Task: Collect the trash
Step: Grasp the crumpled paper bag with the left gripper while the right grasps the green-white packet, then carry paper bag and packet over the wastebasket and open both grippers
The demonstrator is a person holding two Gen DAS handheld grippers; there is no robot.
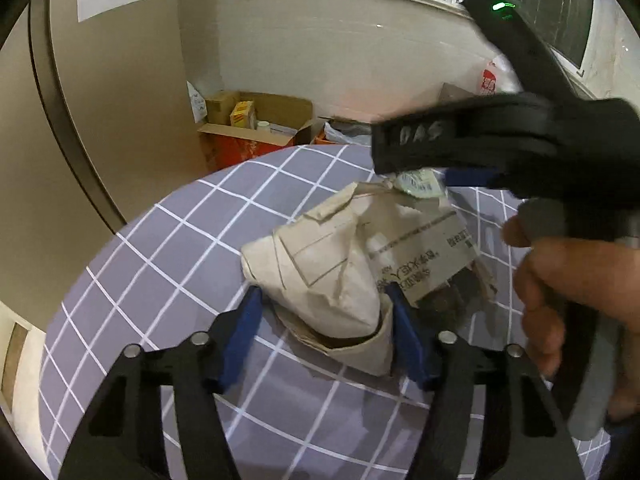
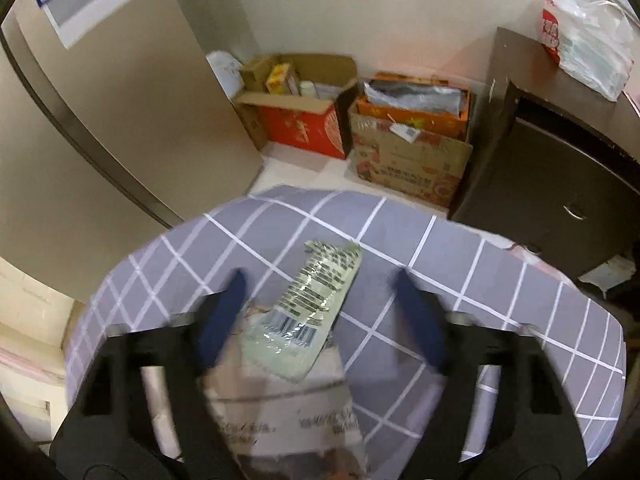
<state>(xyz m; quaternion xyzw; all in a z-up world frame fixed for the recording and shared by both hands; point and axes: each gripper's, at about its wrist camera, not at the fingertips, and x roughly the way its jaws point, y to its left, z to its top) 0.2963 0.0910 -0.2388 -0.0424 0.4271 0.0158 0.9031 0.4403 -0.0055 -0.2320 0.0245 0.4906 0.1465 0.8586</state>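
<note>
A crumpled paper bag (image 1: 332, 264) is shown on the checked tablecloth (image 1: 160, 280), bracketed by the spread left gripper (image 1: 326, 332). A plastic wrapper (image 2: 308, 312), long axis running away rightward, lies atop it between the spread right gripper (image 2: 320, 308) fingers. Cardboard boxes (image 2: 408, 148) stand beyond.

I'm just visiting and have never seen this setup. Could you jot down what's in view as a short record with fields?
Surface: grey cloth with white grid lines
Main item: crumpled brown paper bag with printed text
Second item: pale green plastic wrapper with a barcode, lying on the bag's far end
Left hand-held gripper: open, blue fingers either side of the bag
Right hand-held gripper: open, above the wrapper
Background: open cardboard boxes on the floor
</note>
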